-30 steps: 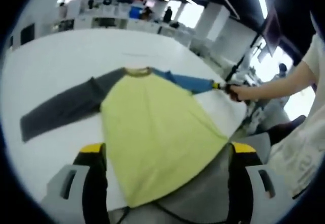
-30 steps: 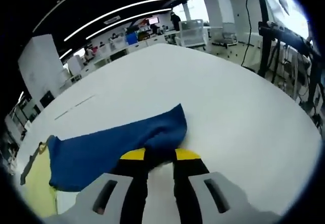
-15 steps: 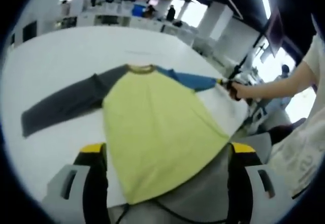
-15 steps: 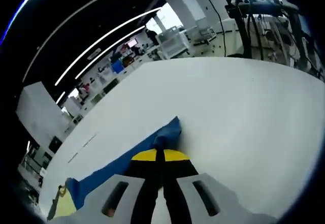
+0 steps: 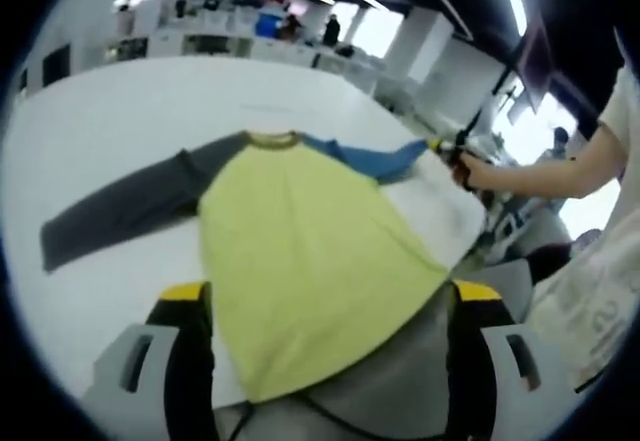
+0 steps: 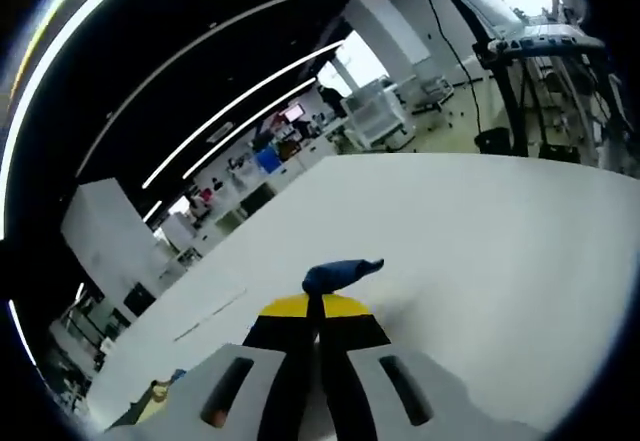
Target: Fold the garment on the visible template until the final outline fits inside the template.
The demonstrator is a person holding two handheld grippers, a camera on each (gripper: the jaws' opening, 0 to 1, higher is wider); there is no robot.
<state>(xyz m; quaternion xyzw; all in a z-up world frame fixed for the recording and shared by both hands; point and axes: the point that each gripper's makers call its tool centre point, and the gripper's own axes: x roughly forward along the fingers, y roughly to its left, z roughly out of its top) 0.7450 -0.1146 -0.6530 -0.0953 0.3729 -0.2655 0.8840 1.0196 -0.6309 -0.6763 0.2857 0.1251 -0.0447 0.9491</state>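
A raglan shirt lies flat on the white table, with a yellow body, a grey sleeve out to the left and a blue sleeve out to the right. My left gripper is open, its jaws wide apart on either side of the shirt's hem. My right gripper, held by a person's hand, is shut on the blue sleeve's end. In the right gripper view the blue cuff sticks out past the shut right gripper, raised above the table.
The table's edge runs close on the right, near the person's arm. Grey fabric and a black cable lie below the hem. Office desks and a metal stand stand beyond the table.
My right gripper has lifted the blue sleeve's end off the table and drawn it slightly toward the shirt's body. The left gripper has stayed in place, open.
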